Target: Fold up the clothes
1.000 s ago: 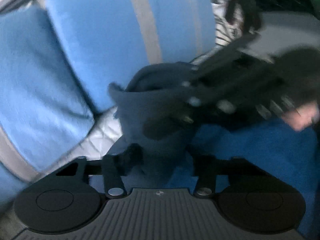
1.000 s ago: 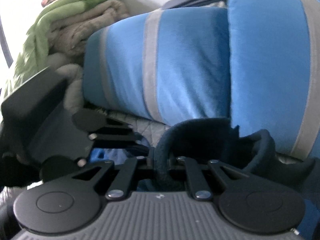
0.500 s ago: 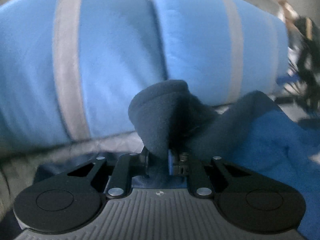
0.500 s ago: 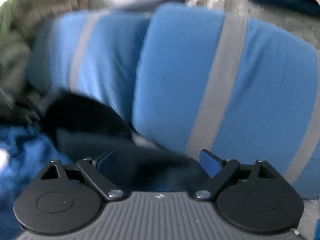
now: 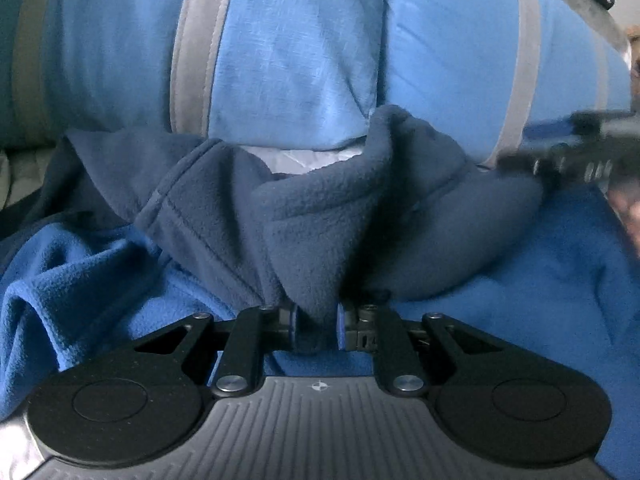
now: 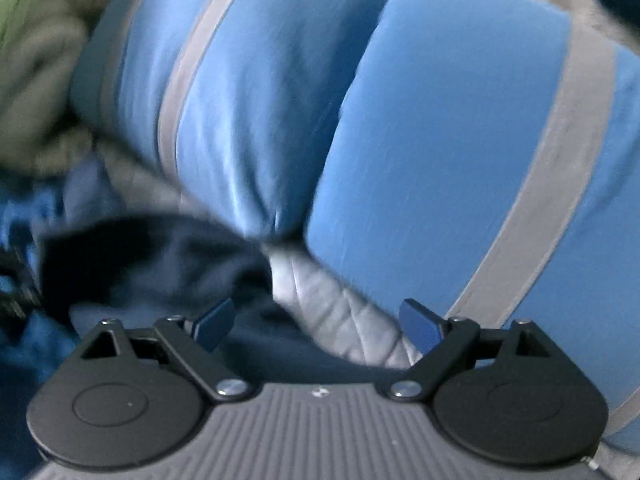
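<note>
The navy fleece garment lies bunched at the foot of two blue pillows, its dark folds heaped up over a brighter blue fleece that spreads out to either side beneath it. One pinched ridge of the navy cloth runs straight down into the left tool, whose jaws stand narrow and press on that fold from both sides. Behind the heap a strip of pale quilted bedding shows between the garment and the pillows, each of which carries a grey band.

Off to the right of that view a dark, blurred shape may be the other tool, though it is too smeared to be sure. The right tool has its jaws spread wide with nothing gripped; between its blue pads you see the edge of the navy cloth and the quilted bedding below. Farther left, beside the pillows, sits a pile of green and beige blankets.
</note>
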`<state>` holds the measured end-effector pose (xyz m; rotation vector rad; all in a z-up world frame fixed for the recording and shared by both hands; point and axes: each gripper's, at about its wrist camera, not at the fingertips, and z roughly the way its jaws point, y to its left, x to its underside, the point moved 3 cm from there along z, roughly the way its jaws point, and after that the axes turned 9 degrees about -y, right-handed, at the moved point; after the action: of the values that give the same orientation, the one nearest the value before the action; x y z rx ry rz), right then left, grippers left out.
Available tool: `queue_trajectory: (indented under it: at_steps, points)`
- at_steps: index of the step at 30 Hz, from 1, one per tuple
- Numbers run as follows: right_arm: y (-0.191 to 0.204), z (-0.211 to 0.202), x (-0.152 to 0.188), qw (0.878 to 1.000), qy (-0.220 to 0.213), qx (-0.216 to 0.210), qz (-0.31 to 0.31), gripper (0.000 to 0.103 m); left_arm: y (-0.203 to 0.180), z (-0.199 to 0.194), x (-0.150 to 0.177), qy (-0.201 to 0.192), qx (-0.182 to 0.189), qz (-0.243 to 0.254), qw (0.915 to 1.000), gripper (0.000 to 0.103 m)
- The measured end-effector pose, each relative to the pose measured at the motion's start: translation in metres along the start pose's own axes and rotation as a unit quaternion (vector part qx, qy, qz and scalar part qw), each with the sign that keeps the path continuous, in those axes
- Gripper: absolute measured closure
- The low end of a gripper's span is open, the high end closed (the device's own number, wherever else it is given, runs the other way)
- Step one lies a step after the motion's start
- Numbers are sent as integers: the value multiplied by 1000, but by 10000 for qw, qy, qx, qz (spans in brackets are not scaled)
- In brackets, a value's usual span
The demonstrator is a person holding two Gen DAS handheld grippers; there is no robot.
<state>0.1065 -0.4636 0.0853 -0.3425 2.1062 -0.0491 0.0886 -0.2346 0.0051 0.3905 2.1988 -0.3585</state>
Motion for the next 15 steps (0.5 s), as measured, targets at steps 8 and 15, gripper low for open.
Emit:
queue_trajectory:
  at_steps: [8,15]
  points:
    - [19,-11,23,9961,558,-580,-355,8,8,9,0,63,70,11,10000,86]
    - [-1,16,-10,9821,519,-1810,87,11,10,13,16,-17,52,99,9999,86]
